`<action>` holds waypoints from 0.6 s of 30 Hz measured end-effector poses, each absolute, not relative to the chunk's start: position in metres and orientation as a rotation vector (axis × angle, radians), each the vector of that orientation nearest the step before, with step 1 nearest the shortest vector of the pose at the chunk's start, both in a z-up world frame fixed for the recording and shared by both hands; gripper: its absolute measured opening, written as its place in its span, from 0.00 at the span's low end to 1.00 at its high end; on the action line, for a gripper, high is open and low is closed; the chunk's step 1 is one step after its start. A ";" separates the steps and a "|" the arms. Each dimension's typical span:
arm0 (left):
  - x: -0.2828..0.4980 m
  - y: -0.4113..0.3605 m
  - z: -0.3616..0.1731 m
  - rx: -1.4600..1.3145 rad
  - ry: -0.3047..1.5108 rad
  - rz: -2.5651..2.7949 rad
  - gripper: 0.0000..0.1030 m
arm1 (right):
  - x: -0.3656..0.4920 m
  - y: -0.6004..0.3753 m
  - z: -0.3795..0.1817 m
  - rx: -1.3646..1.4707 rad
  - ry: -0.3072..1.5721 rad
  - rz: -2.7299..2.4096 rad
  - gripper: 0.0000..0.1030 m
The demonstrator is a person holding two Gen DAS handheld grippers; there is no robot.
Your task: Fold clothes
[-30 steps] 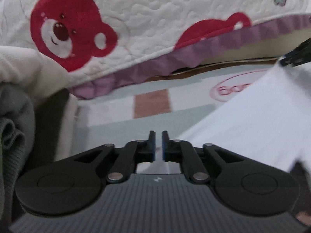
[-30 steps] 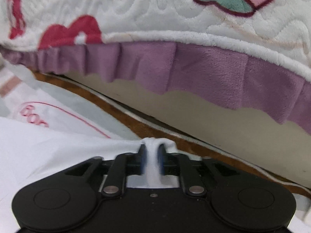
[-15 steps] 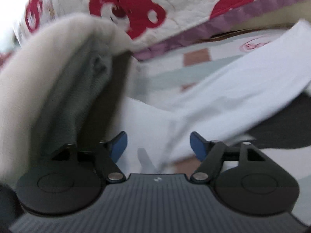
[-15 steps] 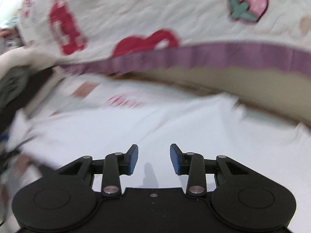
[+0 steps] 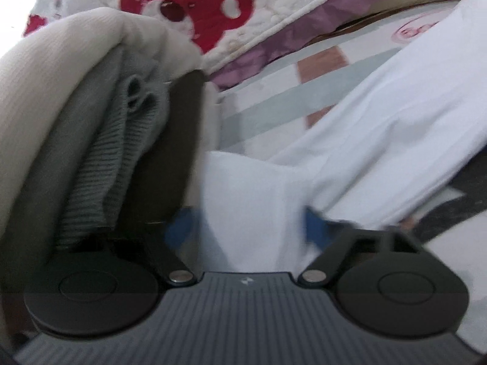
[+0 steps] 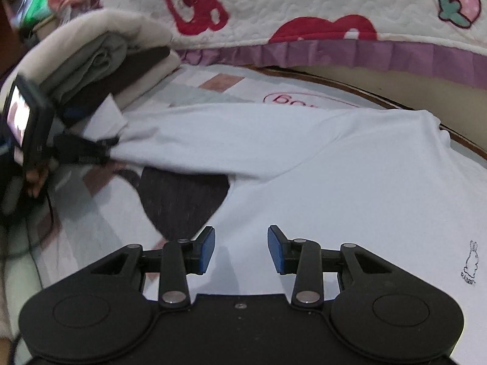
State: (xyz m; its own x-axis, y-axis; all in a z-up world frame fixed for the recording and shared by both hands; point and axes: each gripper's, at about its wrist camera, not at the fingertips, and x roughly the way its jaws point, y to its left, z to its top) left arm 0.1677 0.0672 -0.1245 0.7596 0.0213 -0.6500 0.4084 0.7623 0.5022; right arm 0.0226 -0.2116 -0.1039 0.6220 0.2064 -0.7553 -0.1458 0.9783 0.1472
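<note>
White cotton fills most of both views: a long-sleeved white shirt [image 6: 350,164] lies spread on a patterned mat [image 6: 188,91], its body on the right and one sleeve [image 6: 194,140] stretched out to the left. A small rabbit print [image 6: 470,263] sits near the shirt's right side.

Your left claw [image 5: 246,231] has the cuff end of that sleeve between its blue pads [image 5: 313,228]. Its jaws are closing at this moment, but the pads are blurred and do not yet look pressed on the cloth. From the right wrist view, this claw [image 6: 91,149] shows at the far left with the sleeve end bunched at its tip.

Your right claw [image 6: 240,251] hovers over the near part of the shirt's body, jaws parted and widening a little, with nothing between the pads [image 6: 207,249].

On the left, beside the sleeve end, stands a stack of folded clothes [image 5: 100,140]: cream on top, grey-green ribbed knit under it, then something dark.

At the far edge, a quilted cover with red bears [image 6: 304,3] and a purple frill [image 6: 350,56] hangs over the mat.
</note>
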 end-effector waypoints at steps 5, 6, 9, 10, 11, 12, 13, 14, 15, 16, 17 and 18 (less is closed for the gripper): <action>0.160 0.043 -0.127 0.853 0.615 -0.298 0.11 | -0.002 -0.191 -0.122 0.009 0.884 0.214 0.48; 0.161 0.041 -0.117 0.849 0.579 -0.279 0.10 | -0.007 -0.190 -0.123 0.025 0.875 0.218 0.51; 0.164 0.039 -0.082 0.812 0.482 -0.236 0.09 | -0.016 -0.191 -0.125 0.094 0.857 0.208 0.53; 0.166 0.039 -0.067 0.784 0.458 -0.234 0.09 | -0.018 -0.191 -0.125 0.112 0.854 0.209 0.53; 0.168 0.039 -0.051 0.756 0.434 -0.231 0.09 | -0.019 -0.191 -0.125 0.117 0.856 0.216 0.53; 0.170 0.039 -0.036 0.728 0.409 -0.228 0.09 | -0.020 -0.191 -0.125 0.122 0.858 0.224 0.53; 0.171 0.039 -0.021 0.700 0.385 -0.225 0.10 | -0.021 -0.190 -0.125 0.124 0.861 0.232 0.53; 0.174 0.041 -0.007 0.672 0.369 -0.224 0.10 | -0.022 -0.190 -0.125 0.119 0.864 0.245 0.54; 0.179 0.044 0.005 0.632 0.370 -0.225 0.10 | -0.023 -0.190 -0.125 0.114 0.867 0.257 0.56; 0.184 0.047 0.016 0.593 0.371 -0.226 0.10 | -0.024 -0.187 -0.125 0.099 0.870 0.270 0.58; 0.189 0.051 0.021 0.562 0.384 -0.224 0.10 | -0.026 -0.183 -0.125 0.066 0.873 0.288 0.61; 0.194 0.054 0.026 0.532 0.396 -0.221 0.10 | -0.027 -0.179 -0.125 0.033 0.876 0.305 0.62</action>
State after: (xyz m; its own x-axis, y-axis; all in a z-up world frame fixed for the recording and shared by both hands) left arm 0.1943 0.0540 0.0264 0.9012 -0.1018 -0.4213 0.3043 0.8408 0.4478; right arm -0.0269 -0.1792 -0.1254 0.5998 0.2761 -0.7510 -0.2493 0.9563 0.1525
